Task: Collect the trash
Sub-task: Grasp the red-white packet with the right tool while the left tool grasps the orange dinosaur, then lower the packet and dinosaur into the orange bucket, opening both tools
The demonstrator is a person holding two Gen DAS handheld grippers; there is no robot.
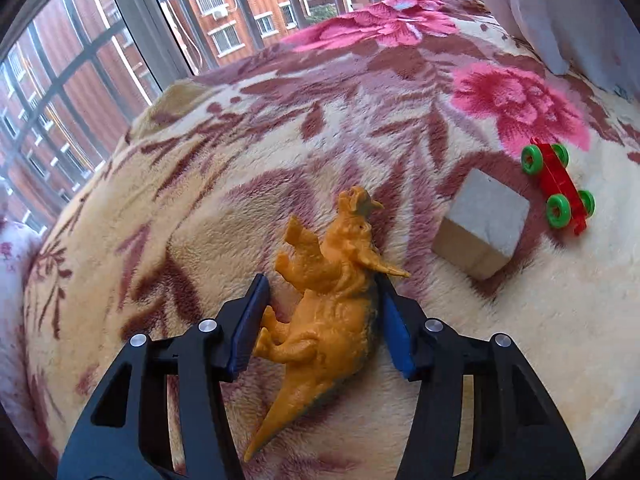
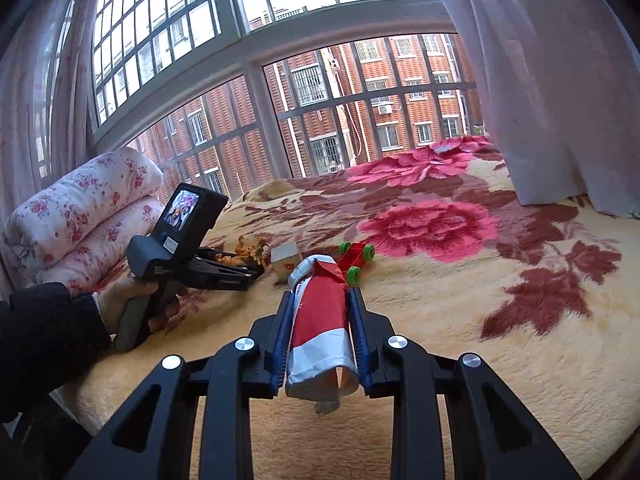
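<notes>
Right gripper [image 2: 320, 312] is clamped on a crumpled red-and-white wrapper [image 2: 320, 320], lifted off the blanket [image 2: 480, 340]: that piece is collected but not binned; no bin in view. Left gripper [image 1: 320, 316] straddles the orange dinosaur [image 1: 332, 312], which lies on its side; jaws half-closed, pads at its flanks, can't tell if they press. Wooden block [image 1: 484, 224] and red wheeled toy [image 1: 560, 188] lie untouched just beyond.

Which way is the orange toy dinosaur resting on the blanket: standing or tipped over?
Tipped over. The orange toy dinosaur lies on its side on the floral blanket, legs pointing sideways, tail stretched flat.
</notes>
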